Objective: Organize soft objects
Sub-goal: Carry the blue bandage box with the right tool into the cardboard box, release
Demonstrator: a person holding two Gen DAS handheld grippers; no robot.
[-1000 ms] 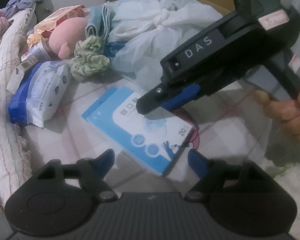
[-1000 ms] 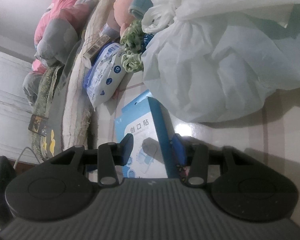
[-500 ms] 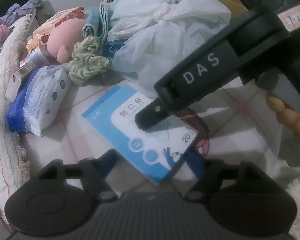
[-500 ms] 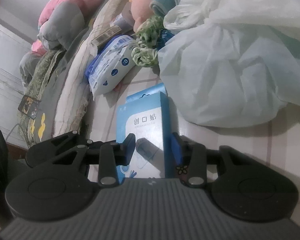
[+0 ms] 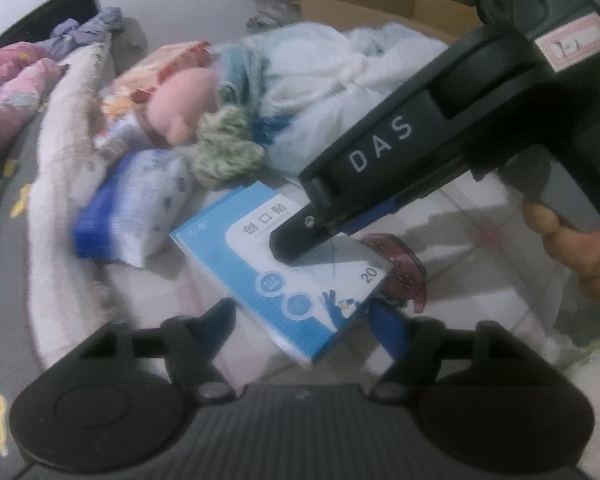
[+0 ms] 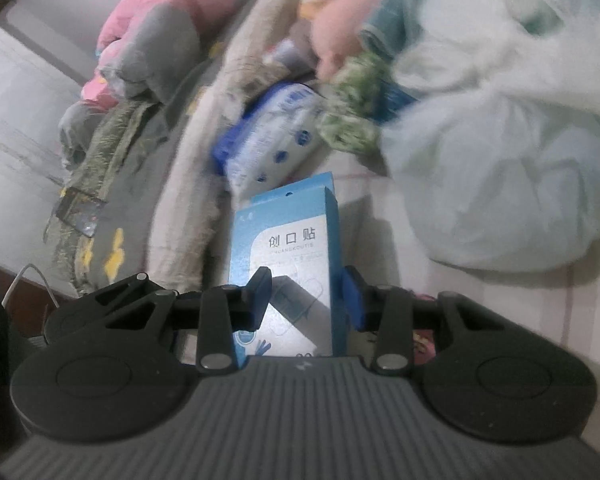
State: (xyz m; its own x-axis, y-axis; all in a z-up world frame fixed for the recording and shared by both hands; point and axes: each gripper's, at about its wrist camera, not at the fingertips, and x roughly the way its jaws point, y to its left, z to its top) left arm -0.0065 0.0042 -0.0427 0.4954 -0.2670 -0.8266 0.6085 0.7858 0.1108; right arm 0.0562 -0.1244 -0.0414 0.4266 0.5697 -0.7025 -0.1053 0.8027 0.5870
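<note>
The right gripper (image 6: 306,298) pinches the flat blue cardboard plaster box (image 6: 286,256) by its long sides, tilting it clear of the pale tiled surface (image 5: 480,248), presumably for sorting; the left gripper (image 5: 304,320), jaws closing, straddles its lower corner without touching.

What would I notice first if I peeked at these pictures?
Probably the blue box, pinched between the fingers of the right gripper and lifted at the middle of both views. The left gripper is closing around its near corner but not pressing it. Behind sit a big white bag, a pink plush and a green scrunchie.
</note>
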